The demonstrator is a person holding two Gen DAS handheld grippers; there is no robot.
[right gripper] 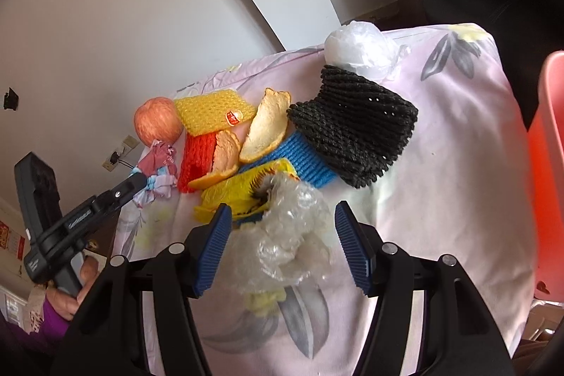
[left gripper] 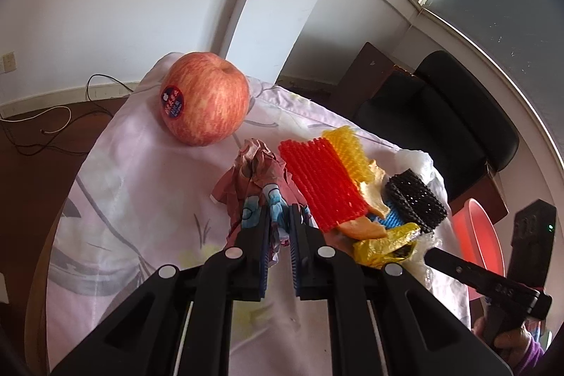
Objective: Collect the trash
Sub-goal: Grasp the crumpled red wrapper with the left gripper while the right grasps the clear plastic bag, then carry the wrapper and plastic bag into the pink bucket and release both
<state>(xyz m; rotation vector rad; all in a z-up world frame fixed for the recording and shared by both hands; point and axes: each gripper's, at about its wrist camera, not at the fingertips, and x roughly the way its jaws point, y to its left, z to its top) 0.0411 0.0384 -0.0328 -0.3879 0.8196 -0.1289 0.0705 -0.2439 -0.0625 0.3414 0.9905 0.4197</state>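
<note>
Left wrist view looks down on a surface (left gripper: pixel 148 171) draped in a pale floral cloth, where the left gripper (left gripper: pixel 280 217) is clamped on a crumpled pink-and-blue wrapper (left gripper: pixel 252 175) near the middle of the surface. An apple (left gripper: pixel 205 97) with a dark sticker stands toward the far edge, apart from the litter. Just beside the wrapper lies a red foam net (left gripper: pixel 319 182), with a yellow foam net (left gripper: pixel 347 143) behind it, pieces of orange peel (left gripper: pixel 373 196), a blue foam net (left gripper: pixel 393 219), a black foam net (left gripper: pixel 416 199) and a yellow foil bag (left gripper: pixel 384 244), all heaped together toward the right edge. A white plastic bag (left gripper: pixel 419 161) sits at the far side of the heap.

Right wrist view shows the right gripper (right gripper: pixel 283 235) with its jaws apart, standing on either side of a wad of clear plastic film (right gripper: pixel 282 235) that lies at the near side of the heap; the pads do not press it. A red bin (right gripper: pixel 548 143) stands off the right edge of the surface. A hand (right gripper: pixel 75 288) in a purple sleeve holds the left gripper's handle.
</note>
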